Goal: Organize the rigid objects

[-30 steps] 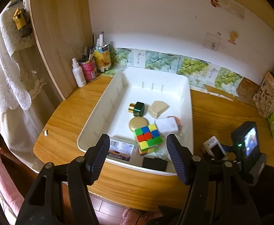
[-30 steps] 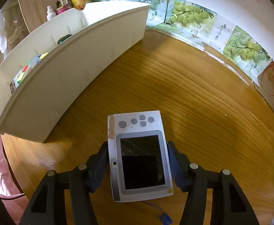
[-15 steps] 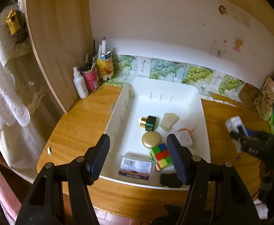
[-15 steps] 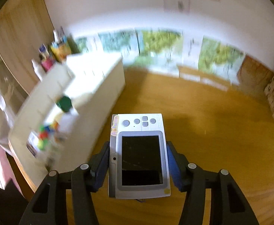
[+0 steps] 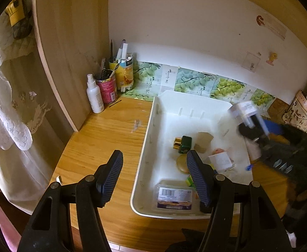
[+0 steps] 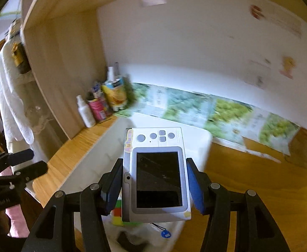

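My right gripper [image 6: 153, 182] is shut on a white digital camera [image 6: 156, 178] and holds it in the air above the white tray [image 6: 90, 168]. In the left wrist view the camera [image 5: 244, 112] shows blurred over the tray's right rim [image 5: 226, 105]. The tray holds a green-and-gold bottle [image 5: 182, 143], a gold round compact [image 5: 182, 163], a beige piece [image 5: 203, 139], a barcoded packet [image 5: 174, 196] and a colour cube [image 6: 116, 216]. My left gripper [image 5: 154, 178] is open and empty, above the tray's left wall near its front.
A white spray bottle [image 5: 94, 96], a red can [image 5: 107, 87] and a yellow can of pens [image 5: 125, 74] stand at the back left by the wooden side panel [image 5: 69, 52]. A woven bag [image 5: 300, 113] sits at the far right. Lace cloth [image 5: 8, 105] hangs left.
My right gripper has lifted the camera off the desk and carried it left over the tray. My left gripper has shifted left and back, still open.
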`<state>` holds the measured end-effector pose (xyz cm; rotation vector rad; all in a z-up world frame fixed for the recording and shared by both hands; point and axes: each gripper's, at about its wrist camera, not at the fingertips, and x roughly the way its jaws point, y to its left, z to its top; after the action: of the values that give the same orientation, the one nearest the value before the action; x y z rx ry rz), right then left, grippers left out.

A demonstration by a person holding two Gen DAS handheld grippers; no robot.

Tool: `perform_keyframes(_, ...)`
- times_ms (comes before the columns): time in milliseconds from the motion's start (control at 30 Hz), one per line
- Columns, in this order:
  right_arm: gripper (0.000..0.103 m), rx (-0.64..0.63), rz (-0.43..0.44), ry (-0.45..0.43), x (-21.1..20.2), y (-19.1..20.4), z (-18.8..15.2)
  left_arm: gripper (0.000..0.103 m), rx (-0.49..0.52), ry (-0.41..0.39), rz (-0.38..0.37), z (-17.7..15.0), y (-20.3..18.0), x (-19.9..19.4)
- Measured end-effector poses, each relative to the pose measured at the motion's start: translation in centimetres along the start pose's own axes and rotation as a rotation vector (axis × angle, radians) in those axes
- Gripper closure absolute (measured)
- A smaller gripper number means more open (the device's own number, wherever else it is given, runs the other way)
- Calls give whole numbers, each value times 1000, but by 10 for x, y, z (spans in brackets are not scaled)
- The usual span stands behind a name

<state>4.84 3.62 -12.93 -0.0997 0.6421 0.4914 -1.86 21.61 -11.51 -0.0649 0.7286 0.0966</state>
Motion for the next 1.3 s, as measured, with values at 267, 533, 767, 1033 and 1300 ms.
perform_keyframes(267,45,-5,40,72,29,37,-29,36,18,11,-26,-7,10,3)
perform_keyframes(533,27,95,-108,57,-17,3,-38,31,67,13,-83,0,-17,-8)
perform_keyframes(767,21,172,-257,60,-83,-37,-65,26,108,-6,-164,0,-69,-26)
perform_keyframes(1033,20,313,-302,75,-164,-88,-96,13,164,-9,-188,-5,-141,-60)
perform_keyframes(1300,19,410,-288,102,-201,-119,-120,1,153,15,-61,-28,-184,-76)
